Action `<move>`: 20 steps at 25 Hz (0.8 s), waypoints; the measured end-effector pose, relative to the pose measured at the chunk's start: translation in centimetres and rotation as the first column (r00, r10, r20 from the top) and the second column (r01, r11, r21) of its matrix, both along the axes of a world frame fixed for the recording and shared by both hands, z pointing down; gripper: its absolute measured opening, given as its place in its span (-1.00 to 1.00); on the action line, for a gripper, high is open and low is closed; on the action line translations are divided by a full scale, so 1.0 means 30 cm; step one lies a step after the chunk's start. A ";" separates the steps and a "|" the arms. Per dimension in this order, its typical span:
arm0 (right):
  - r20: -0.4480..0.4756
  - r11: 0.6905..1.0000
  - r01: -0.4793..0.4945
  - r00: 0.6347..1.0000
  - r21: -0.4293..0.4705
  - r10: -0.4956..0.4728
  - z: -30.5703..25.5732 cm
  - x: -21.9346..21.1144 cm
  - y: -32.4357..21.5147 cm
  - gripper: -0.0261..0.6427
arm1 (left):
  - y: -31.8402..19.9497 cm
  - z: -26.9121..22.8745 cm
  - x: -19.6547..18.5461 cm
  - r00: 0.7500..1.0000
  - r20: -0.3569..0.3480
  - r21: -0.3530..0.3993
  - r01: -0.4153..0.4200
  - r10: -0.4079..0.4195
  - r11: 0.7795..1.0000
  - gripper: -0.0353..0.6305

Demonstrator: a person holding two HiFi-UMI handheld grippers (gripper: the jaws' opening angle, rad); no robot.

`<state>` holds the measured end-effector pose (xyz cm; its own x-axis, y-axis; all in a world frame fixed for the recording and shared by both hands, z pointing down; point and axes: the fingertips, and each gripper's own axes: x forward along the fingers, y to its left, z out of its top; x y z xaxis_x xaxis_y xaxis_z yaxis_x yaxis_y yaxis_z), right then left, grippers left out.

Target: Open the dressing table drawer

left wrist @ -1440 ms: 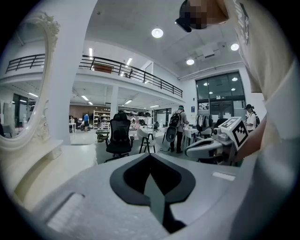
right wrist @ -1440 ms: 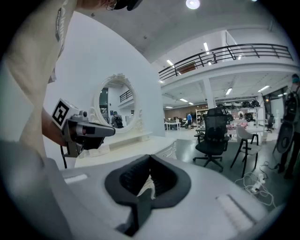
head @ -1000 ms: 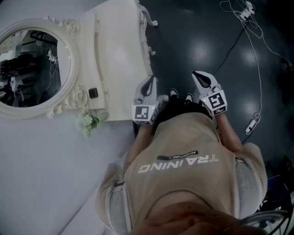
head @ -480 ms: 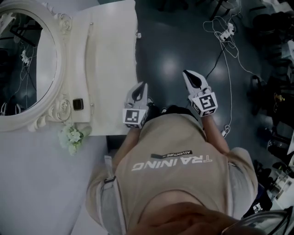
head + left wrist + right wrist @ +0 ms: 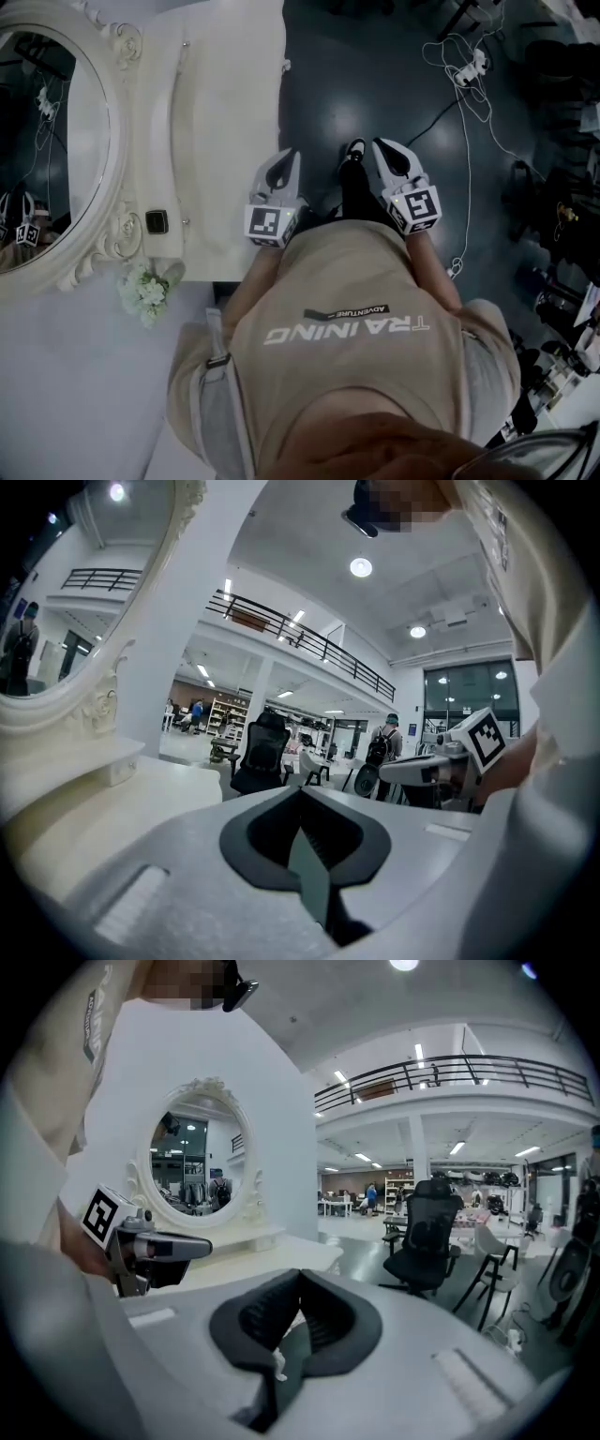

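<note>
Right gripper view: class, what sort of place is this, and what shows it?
Probably a large open office hall, not a home: a black office chair, a railed upper gallery, and the dressing table set up within it.

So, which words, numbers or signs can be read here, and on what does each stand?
"TRAINING": large white print on the person's shirt, upside down in the head view.
"ADVENTURE": small label above it on the same shirt.
Print on the shirt in the gripper views: too blurred to read.
Left cube, right cube: patterns only, no letters.
</note>
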<state>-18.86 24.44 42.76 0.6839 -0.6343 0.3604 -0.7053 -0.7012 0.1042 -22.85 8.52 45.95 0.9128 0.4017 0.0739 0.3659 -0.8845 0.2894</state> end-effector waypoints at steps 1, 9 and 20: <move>0.001 1.000 0.006 1.000 0.017 -0.006 0.003 0.036 -0.006 -0.91 | 0.002 -0.010 0.038 1.000 -0.004 0.002 0.004 -0.004 1.000 -0.88; -0.002 0.986 0.114 0.993 0.120 -0.114 -0.027 0.425 0.055 -0.91 | 0.092 -0.095 0.414 0.998 0.008 0.100 0.055 -0.056 0.993 -0.88; 0.020 0.954 0.254 0.965 0.162 -0.261 -0.054 0.889 0.177 -0.91 | 0.244 -0.192 0.891 0.984 0.019 0.196 0.171 -0.178 0.966 -0.88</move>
